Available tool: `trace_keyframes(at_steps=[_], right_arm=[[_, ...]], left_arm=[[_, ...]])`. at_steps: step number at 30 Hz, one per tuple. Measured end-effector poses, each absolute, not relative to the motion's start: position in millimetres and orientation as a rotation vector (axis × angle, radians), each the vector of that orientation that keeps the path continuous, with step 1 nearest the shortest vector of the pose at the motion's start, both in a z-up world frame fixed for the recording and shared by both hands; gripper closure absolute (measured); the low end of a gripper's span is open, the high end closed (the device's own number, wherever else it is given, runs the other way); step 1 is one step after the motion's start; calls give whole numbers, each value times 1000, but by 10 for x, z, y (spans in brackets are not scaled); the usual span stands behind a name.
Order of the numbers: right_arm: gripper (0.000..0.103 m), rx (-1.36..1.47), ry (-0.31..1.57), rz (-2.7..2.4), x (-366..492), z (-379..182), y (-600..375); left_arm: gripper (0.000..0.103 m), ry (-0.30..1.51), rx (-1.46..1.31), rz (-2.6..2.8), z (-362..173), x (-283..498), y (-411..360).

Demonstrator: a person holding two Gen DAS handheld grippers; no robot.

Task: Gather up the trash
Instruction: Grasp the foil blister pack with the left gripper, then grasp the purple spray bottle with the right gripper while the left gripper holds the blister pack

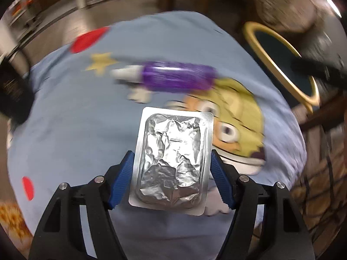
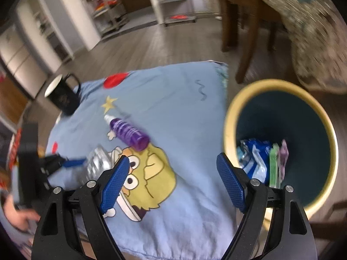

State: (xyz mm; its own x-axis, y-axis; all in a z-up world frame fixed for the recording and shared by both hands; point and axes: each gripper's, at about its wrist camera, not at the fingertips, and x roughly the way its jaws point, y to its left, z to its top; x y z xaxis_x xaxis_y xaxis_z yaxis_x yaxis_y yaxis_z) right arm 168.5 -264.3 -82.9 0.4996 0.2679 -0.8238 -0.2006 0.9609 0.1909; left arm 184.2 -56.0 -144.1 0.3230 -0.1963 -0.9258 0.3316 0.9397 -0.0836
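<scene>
Foil blister pack [image 1: 172,160] sits clamped between your left gripper's [image 1: 171,179] blue fingers [image 1: 121,179], gripped by its two long edges so the crinkled silver face looks back at the camera and most of its length juts out past the fingertips; I judge that edge grip lets it drop cleanly once you reach the bin. It appears lifted just above the worktop [image 1: 65,134]. No print can be read on the foil.

Beyond your fingertips, a purple bottle [image 1: 177,79] with a white cap lies on its side on the blue cartoon cloth, probably the next piece of trash; any label on it is too blurred to read.

Your right gripper [image 2: 172,182] has its fingers [image 2: 231,186] spread wide apart with nothing between them. Just to their right stands the yellow-rimmed bin [image 2: 229,117], wrappers already inside. Far left of them, a black mug [image 2: 63,98] carries a faint, illegible mark.
</scene>
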Motion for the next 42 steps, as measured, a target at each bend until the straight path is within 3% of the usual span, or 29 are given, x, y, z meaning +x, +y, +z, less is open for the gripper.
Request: trace_keyframes(at_steps=[11,18,24,30,42], right_arm=[[22,-309,1035,491,1957,-1042,-1721],[30,-527,1041,563,2141,-1254,-1328],[46,-643,1065,599,2225,-1465,-1131],[69,-609,1066,602,2252,-1498,-1103],[70,-353,1073,568,2076,-1166,-1472]], left_arm=[[34,1132,9,-111,-1318,1947,59],[34,1136,-38,-74,-1326,1956,165],[34,1136,-52,-82,-1321,1972,150],[34,1131,-58,-81,-1315,1969,147],[34,1086,-78,-86,-1182,1880,146]])
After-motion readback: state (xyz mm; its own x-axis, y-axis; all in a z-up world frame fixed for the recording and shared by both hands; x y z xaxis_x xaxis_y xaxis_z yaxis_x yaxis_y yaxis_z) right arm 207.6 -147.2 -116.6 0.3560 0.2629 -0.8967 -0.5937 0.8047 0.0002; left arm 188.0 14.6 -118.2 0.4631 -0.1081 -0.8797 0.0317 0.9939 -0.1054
